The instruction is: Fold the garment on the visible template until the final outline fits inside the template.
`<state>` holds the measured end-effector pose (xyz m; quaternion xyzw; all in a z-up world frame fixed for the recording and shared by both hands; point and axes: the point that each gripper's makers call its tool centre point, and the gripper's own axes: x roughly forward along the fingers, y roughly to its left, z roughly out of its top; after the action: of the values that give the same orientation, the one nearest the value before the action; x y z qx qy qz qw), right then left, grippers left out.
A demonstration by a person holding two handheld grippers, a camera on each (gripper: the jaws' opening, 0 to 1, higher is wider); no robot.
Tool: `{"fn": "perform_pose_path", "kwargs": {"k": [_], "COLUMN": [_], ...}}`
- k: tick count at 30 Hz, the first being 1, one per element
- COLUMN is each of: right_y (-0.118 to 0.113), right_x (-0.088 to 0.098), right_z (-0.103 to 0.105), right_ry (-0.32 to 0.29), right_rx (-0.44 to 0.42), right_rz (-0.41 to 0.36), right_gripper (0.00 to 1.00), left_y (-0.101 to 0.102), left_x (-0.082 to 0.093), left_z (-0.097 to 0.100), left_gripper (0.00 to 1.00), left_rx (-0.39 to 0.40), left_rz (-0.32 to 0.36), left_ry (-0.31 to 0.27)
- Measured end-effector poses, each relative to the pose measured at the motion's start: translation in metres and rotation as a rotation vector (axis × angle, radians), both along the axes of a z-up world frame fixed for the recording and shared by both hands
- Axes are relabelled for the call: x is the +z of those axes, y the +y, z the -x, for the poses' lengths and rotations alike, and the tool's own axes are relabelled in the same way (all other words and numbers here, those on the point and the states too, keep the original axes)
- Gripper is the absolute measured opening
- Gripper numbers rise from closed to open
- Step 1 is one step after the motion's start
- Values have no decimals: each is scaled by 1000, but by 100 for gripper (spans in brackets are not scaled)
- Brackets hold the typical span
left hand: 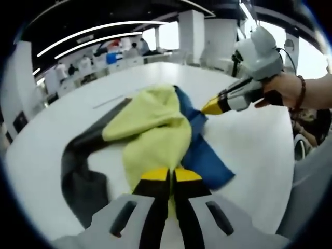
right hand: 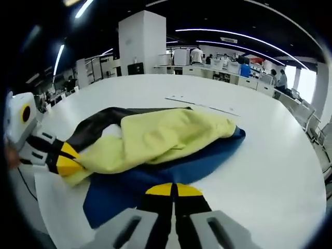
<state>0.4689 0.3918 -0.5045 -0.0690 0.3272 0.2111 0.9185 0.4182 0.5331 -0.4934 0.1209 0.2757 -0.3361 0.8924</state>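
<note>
The garment (left hand: 155,129) lies bunched in the middle of the white surface (left hand: 249,150), well away from every edge. It shows three colours: a yellow part heaped on top, a blue part spread beneath it, and a dark grey part trailing off to one side. No template outline can be made out under the cloth; thin lines on the surface (right hand: 202,104) beyond the garment may be markings, but the view is too coarse to say.

The left gripper (left hand: 171,179) has its yellow-tipped jaws pressed together on a narrow strip of the yellow cloth. In the right gripper view the same tool (right hand: 67,158) comes in from the left with its tip buried in the yellow hem at that end, which fits a pinch meant to lift or draw this end over.

The right gripper (right hand: 174,191) holds its jaws close together over the blue cloth. In the left gripper view its yellow tip (left hand: 212,107) touches the blue edge at the far end, with a hand (left hand: 282,88) behind it. Whether it actually grips the blue fabric or only rests on it cannot be told.

Working from opposite ends probably lets the person stretch the bundle flat before folding; that step looks not yet done.
</note>
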Motion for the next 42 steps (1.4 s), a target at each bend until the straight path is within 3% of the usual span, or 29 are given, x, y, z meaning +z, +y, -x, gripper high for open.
{"fn": "perform_pose_path", "kwargs": {"k": [19,33,42], "right_y": [-69,-143,-166], "right_x": [18,32,32], "right_z": [1,-7,-8], "right_ry": [-28,-51,-34], "right_rx": [-116,-211,-211], "right_rz": [45,133,204], "right_gripper": [0,0,0], "left_y": [-4,-5,-9], "left_x": [20,34,42], "left_z": [8,15,23], "left_gripper": [0,0,0], "left_rx": [10,-4,-23], "left_rz": [63,92,102], "left_ry": [3,11,23]}}
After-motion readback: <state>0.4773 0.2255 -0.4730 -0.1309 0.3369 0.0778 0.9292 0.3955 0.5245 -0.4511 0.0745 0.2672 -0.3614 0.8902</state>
